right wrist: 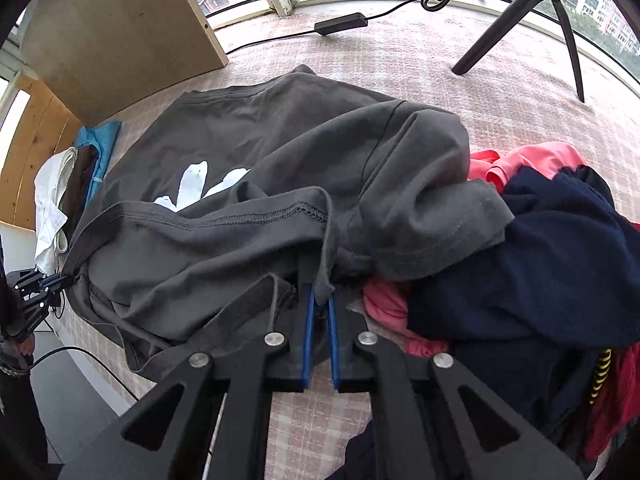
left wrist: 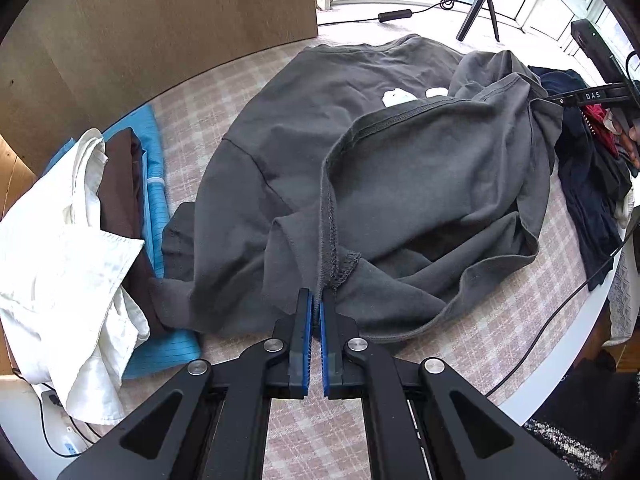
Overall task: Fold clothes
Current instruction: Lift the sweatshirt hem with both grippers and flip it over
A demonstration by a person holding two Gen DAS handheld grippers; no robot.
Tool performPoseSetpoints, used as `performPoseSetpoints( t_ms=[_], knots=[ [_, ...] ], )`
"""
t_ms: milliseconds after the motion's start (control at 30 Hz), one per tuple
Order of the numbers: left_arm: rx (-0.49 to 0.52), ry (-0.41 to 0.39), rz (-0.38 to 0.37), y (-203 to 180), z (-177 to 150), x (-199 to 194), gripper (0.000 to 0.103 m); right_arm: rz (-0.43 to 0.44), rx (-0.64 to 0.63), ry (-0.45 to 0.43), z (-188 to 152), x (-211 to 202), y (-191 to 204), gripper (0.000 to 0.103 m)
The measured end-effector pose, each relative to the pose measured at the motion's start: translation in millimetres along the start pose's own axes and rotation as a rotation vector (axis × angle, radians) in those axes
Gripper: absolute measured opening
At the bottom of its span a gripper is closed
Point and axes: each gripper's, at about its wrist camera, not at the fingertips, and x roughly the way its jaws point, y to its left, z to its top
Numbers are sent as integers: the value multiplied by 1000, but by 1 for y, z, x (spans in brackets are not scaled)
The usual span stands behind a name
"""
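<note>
A dark grey T-shirt (left wrist: 360, 168) with a white print (left wrist: 396, 98) lies crumpled on the checked tablecloth, its lower part bunched up over the body. My left gripper (left wrist: 316, 298) is shut on the stitched hem seam at the near edge. In the right wrist view the same T-shirt (right wrist: 260, 152) fills the middle, and my right gripper (right wrist: 320, 294) is shut on a fold of its hem, with cloth pinched between the blue pads. The left gripper (right wrist: 56, 280) shows at the far left, holding the shirt's other corner. The right gripper (left wrist: 560, 98) appears at the right edge of the left wrist view.
Folded white, brown and blue garments (left wrist: 80, 240) are stacked on the left. A heap of navy, pink and red clothes (right wrist: 560, 260) lies on the right against the shirt. A tripod (right wrist: 560, 20), a cable and a wooden board (left wrist: 160, 20) stand behind. The table's rim (left wrist: 560, 380) curves near right.
</note>
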Motion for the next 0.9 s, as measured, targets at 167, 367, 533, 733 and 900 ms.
performPoseSetpoints(
  t_ms=[167,367,533,733,900],
  knots=[
    [-43,-51,22,15,-13,-29,3,-93,-92,-49,-28,-51,5,7],
    [-150,-148,33,46,-80,-105,3,-127,-145,-139,-101,-144,-1,7],
    [-217,-67,-7,26,-155,-97,3,-87,-112,-53,-188,-118,4,7],
    [-360,104,-114,5,-210,-27,3,-32,-8,74,-256,-29,-6,7],
    [-354,44,-58,23,-154,-26,3,-101,-78,-6,-203,-45,-7,6]
  ],
)
